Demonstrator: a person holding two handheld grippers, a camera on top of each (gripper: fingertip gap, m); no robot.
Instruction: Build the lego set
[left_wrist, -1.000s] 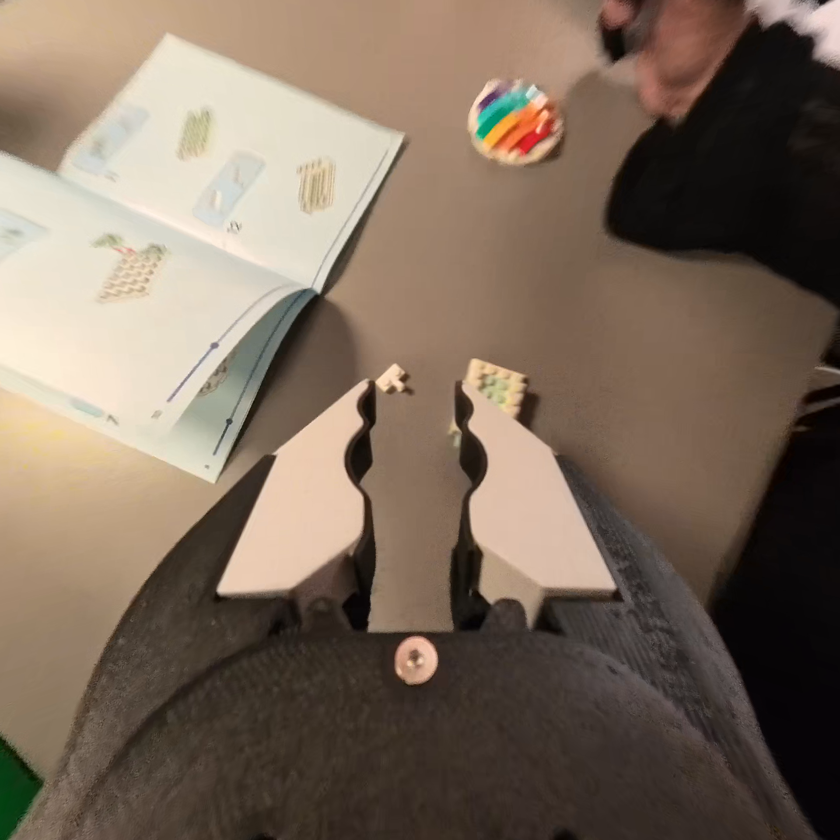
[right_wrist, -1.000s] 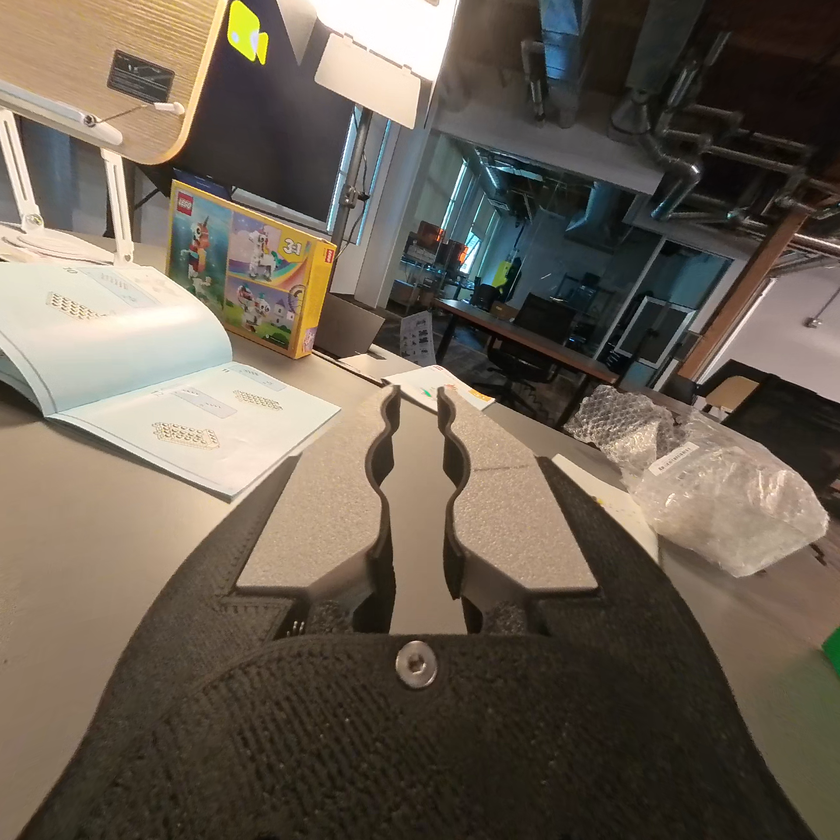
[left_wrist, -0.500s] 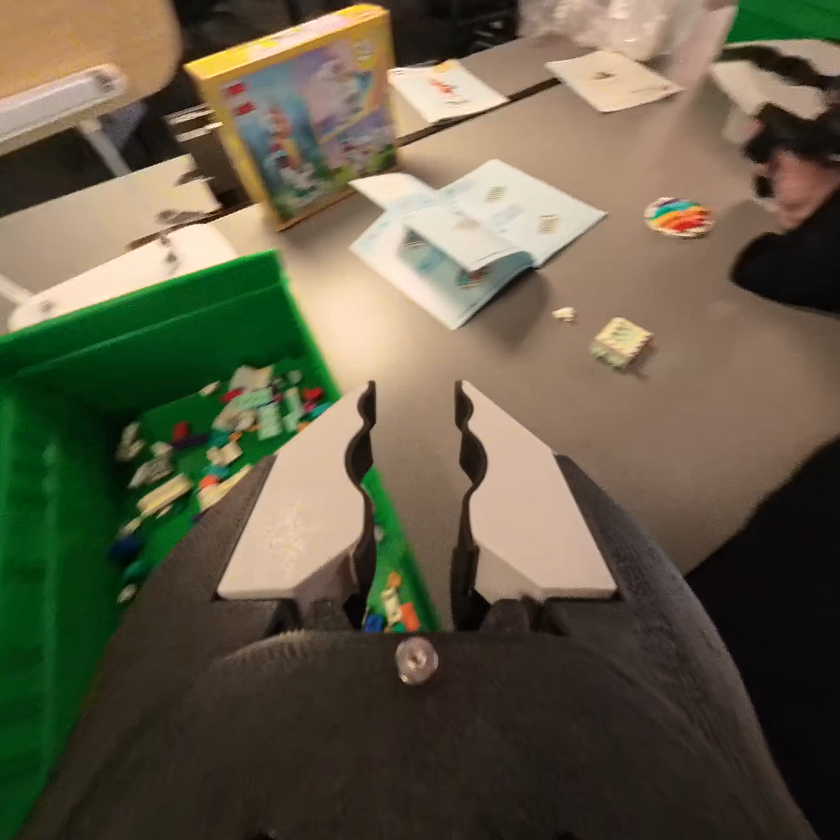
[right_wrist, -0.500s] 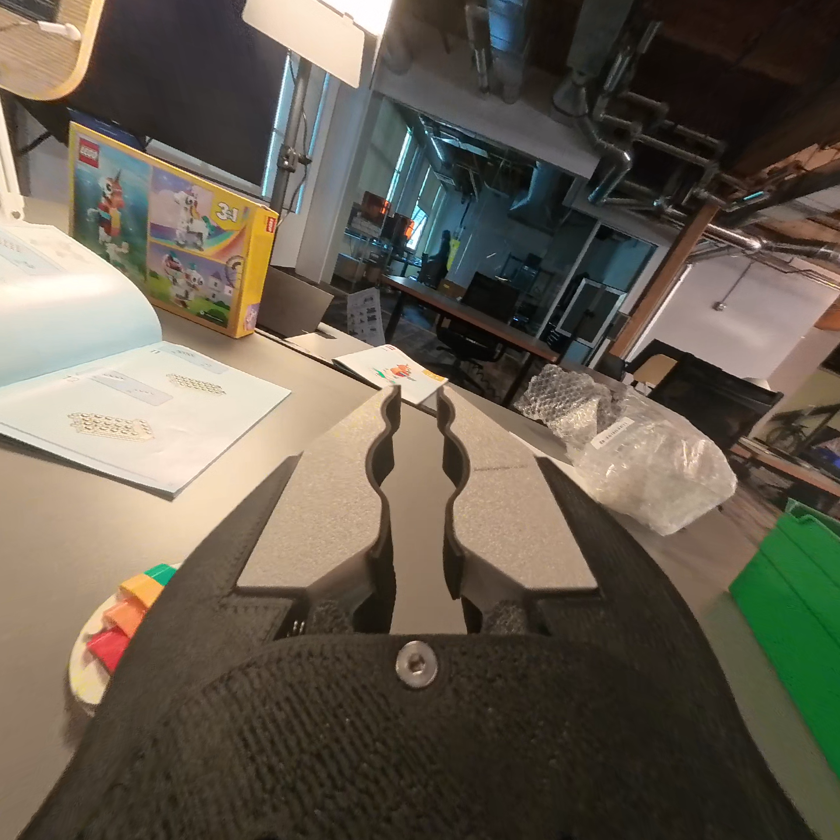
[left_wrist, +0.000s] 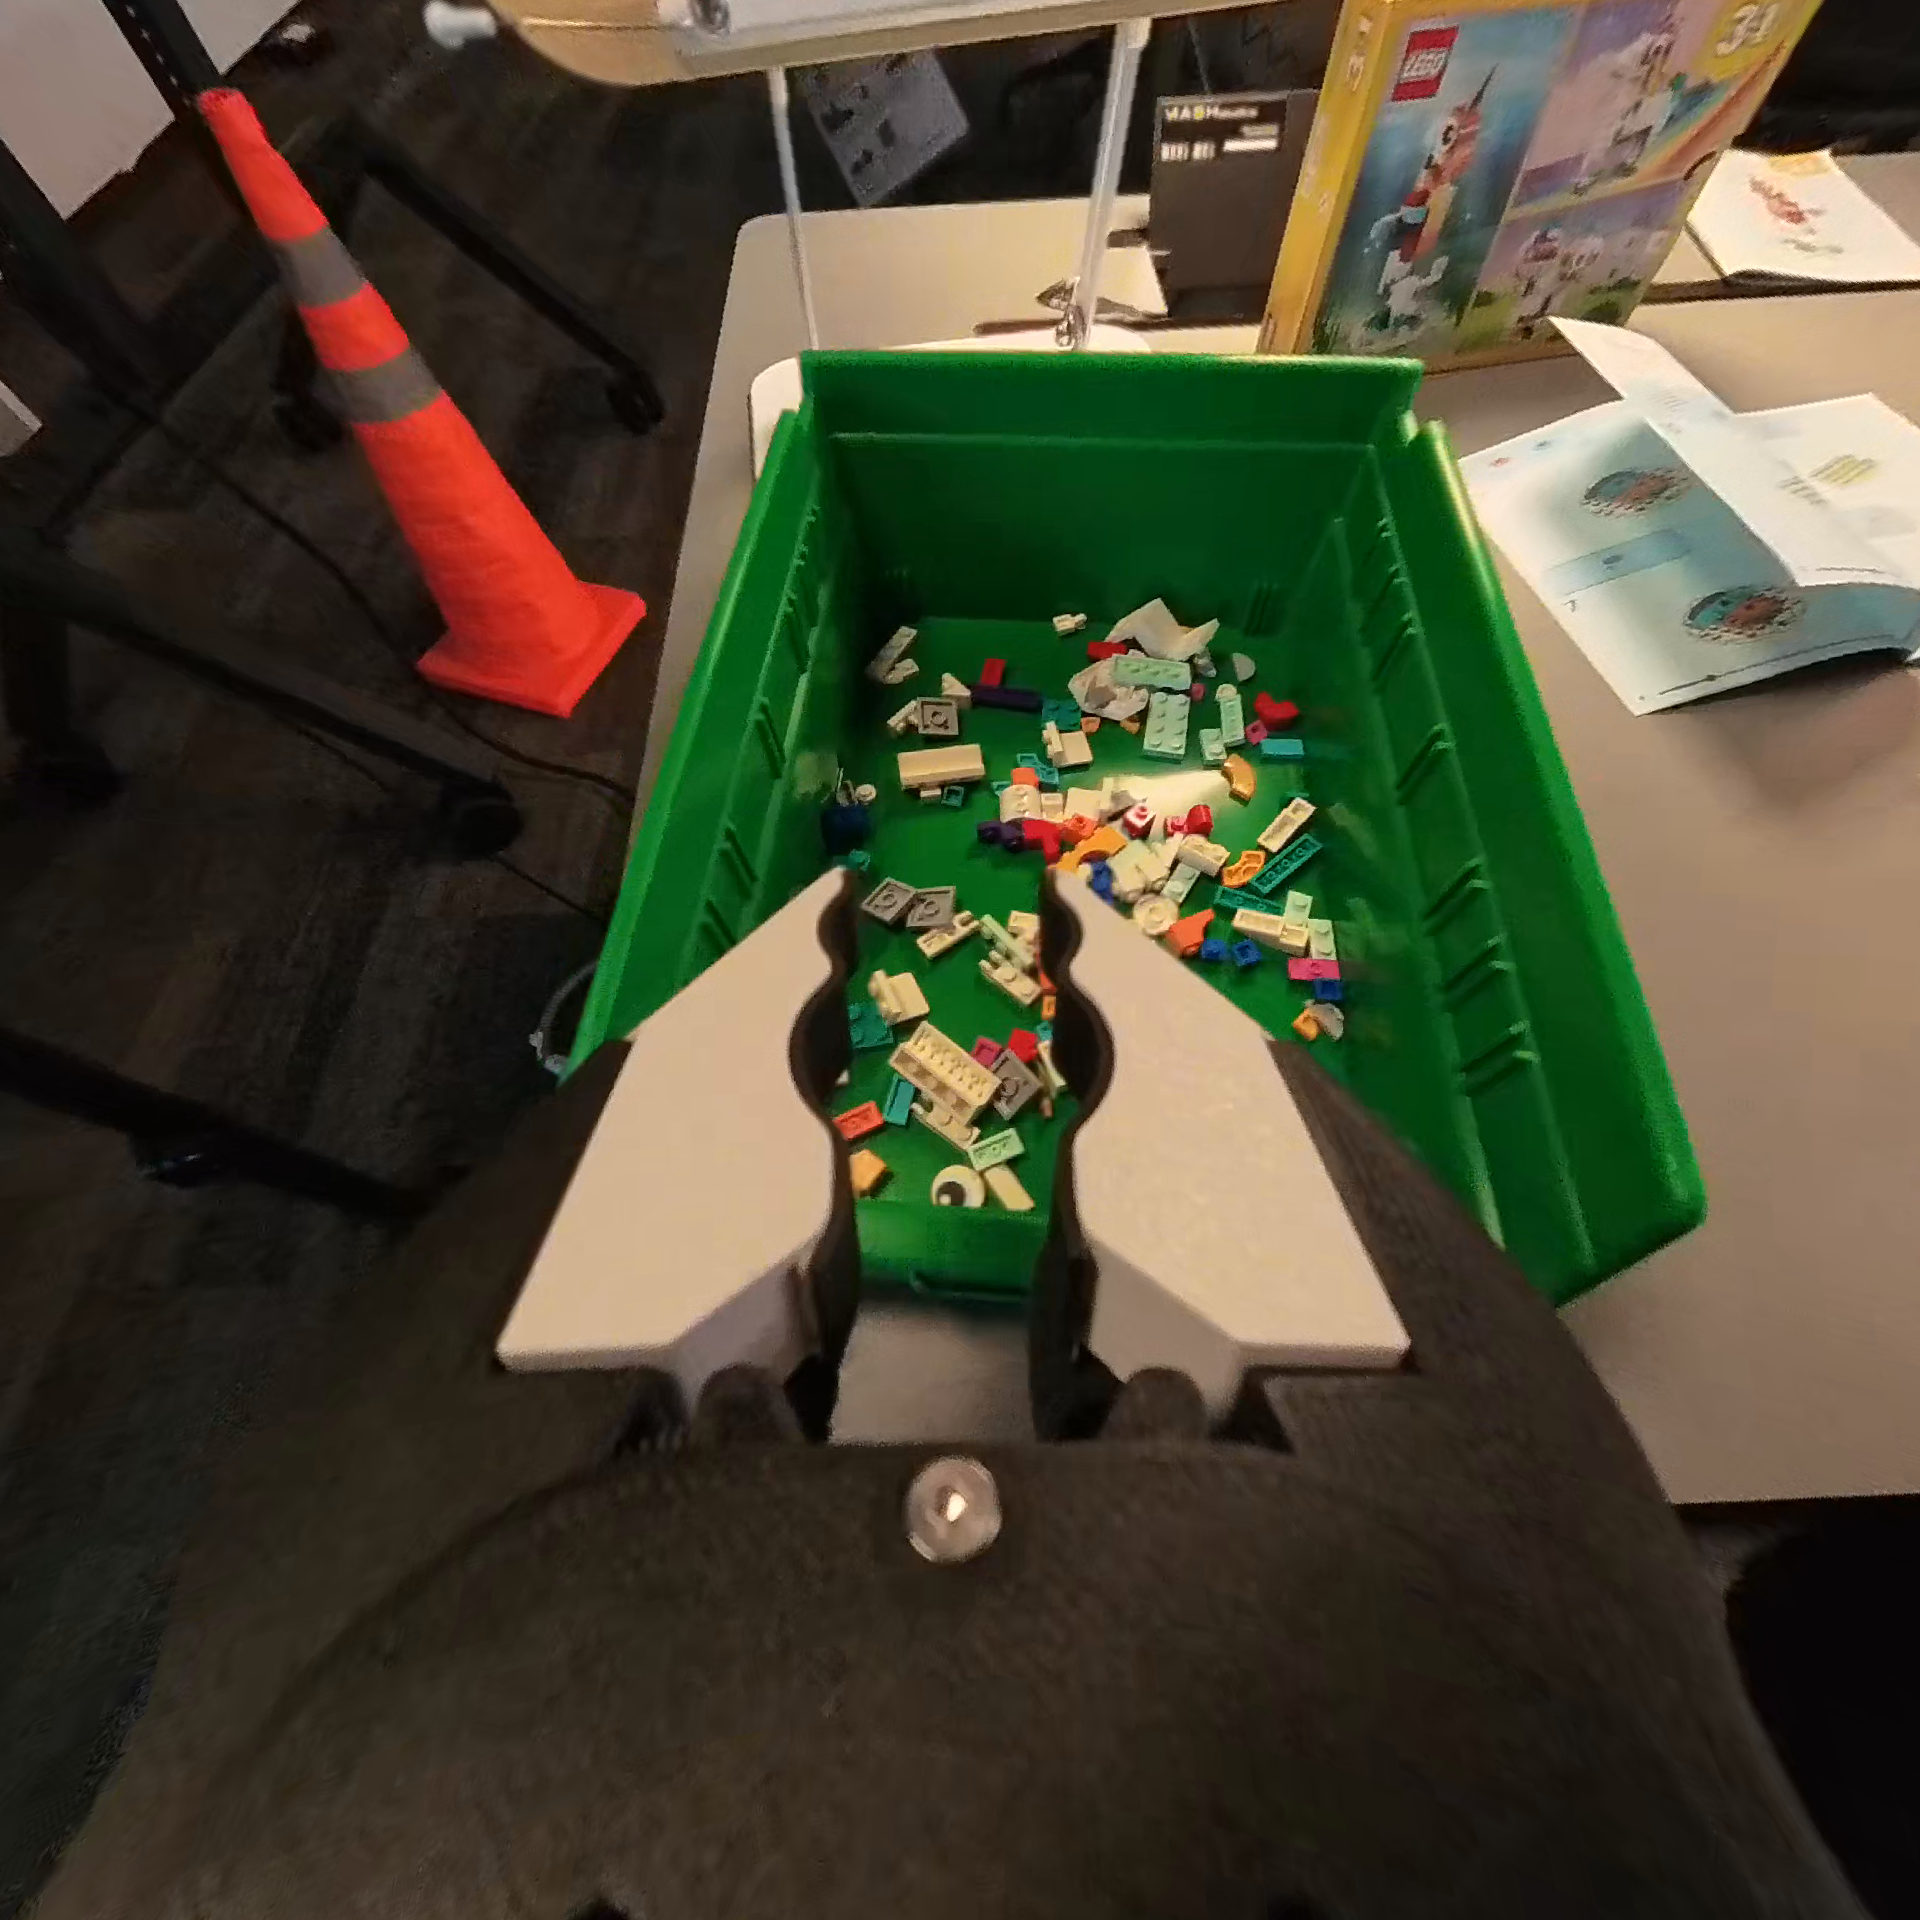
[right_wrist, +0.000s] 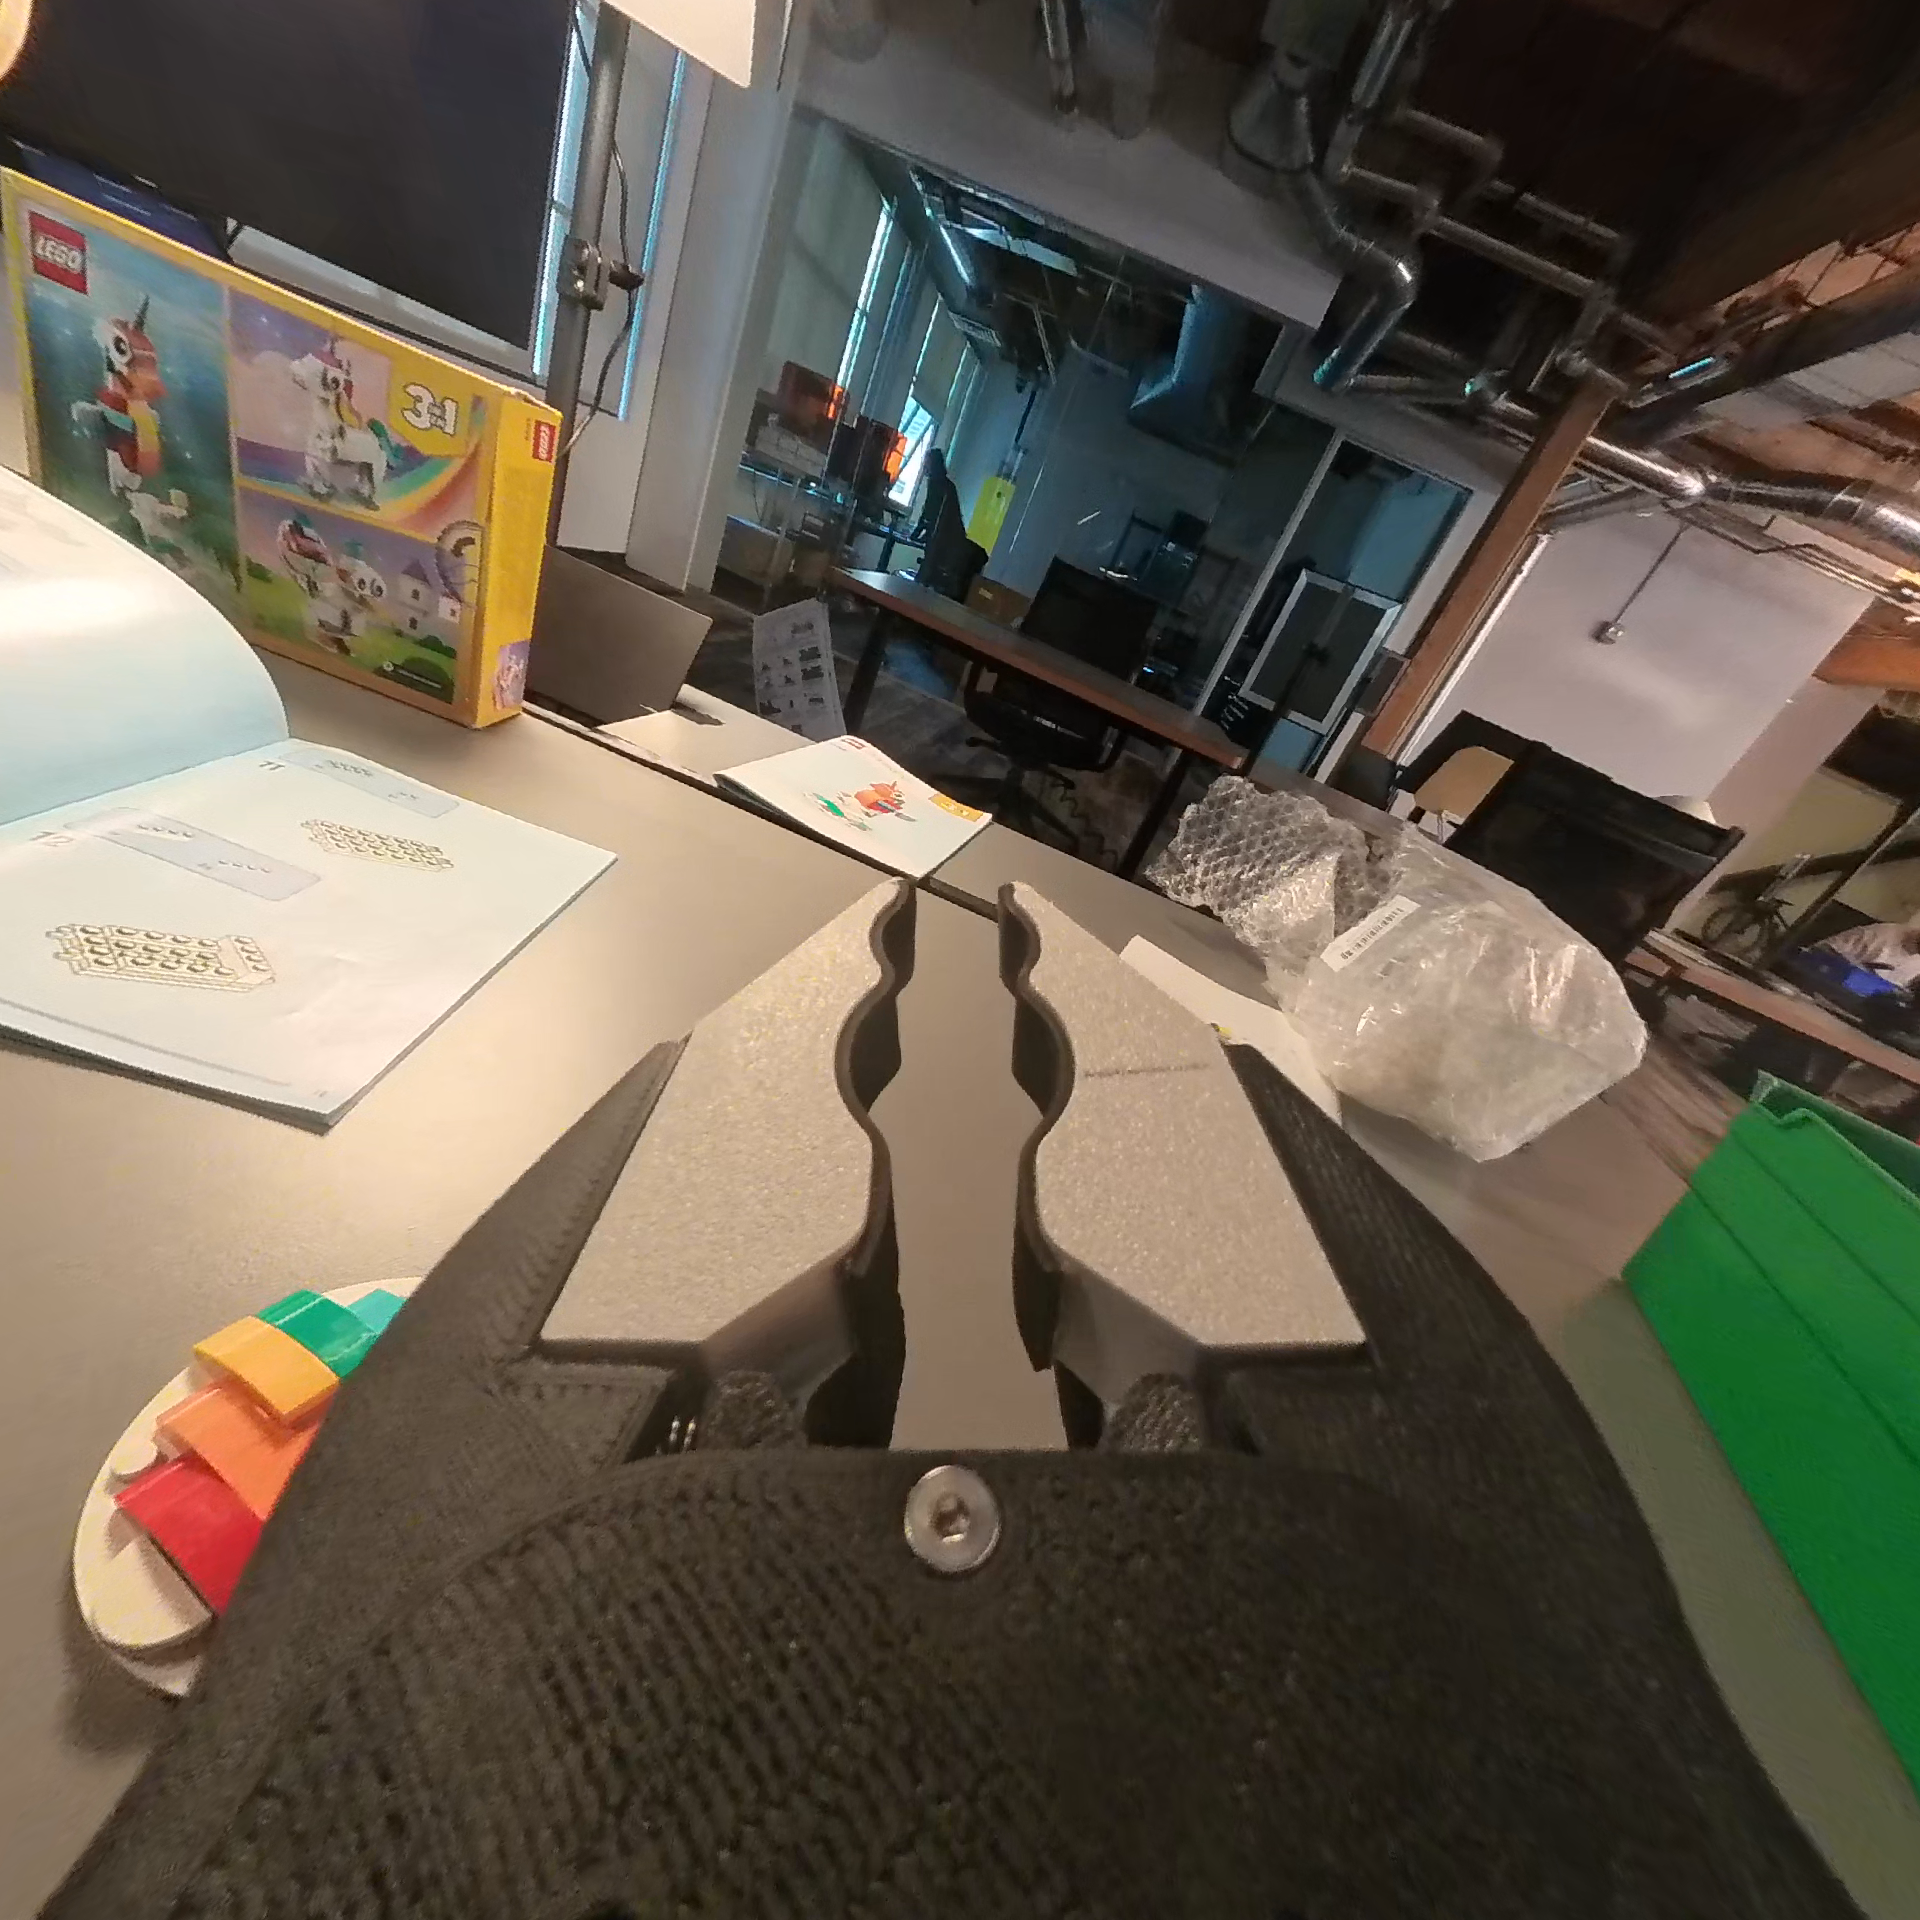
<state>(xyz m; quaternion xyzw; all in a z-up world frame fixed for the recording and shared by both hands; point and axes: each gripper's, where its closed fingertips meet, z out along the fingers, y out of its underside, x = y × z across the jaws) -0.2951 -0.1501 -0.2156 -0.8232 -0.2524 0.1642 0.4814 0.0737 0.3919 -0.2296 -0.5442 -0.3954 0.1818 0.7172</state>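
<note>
**A:** Left wrist view. Where does your left gripper (left_wrist: 948, 899) stand?

**B:** It hangs above the near end of the green bin (left_wrist: 1455, 831), fingers parted by a moderate gap and gripping nothing. The loose lego pieces (left_wrist: 1091, 831) lie on the bin floor, directly below and ahead of your fingertips; some show through the gap between the fingers. To the right of your gripper, beyond the bin wall, the open instruction booklet (left_wrist: 1704, 561) lies on the grey table (left_wrist: 1766, 935). Ahead and right stands the yellow lego box (left_wrist: 1507, 177). To the left, on the floor, is an orange traffic cone (left_wrist: 416, 447).

**A:** Right wrist view. And your right gripper (right_wrist: 956, 904)?

**B:** It is held low over the table, fingers narrowly parted, empty. A round plate with a rainbow of coloured strips (right_wrist: 218, 1455) lies just beside it, at its lower left, partly hidden by the gripper body. The booklet (right_wrist: 260, 914) lies ahead-left, the box (right_wrist: 281, 457) beyond it. Bubble wrap (right_wrist: 1455, 997) sits ahead-right; the bin's corner (right_wrist: 1787, 1351) is at the right.
</note>
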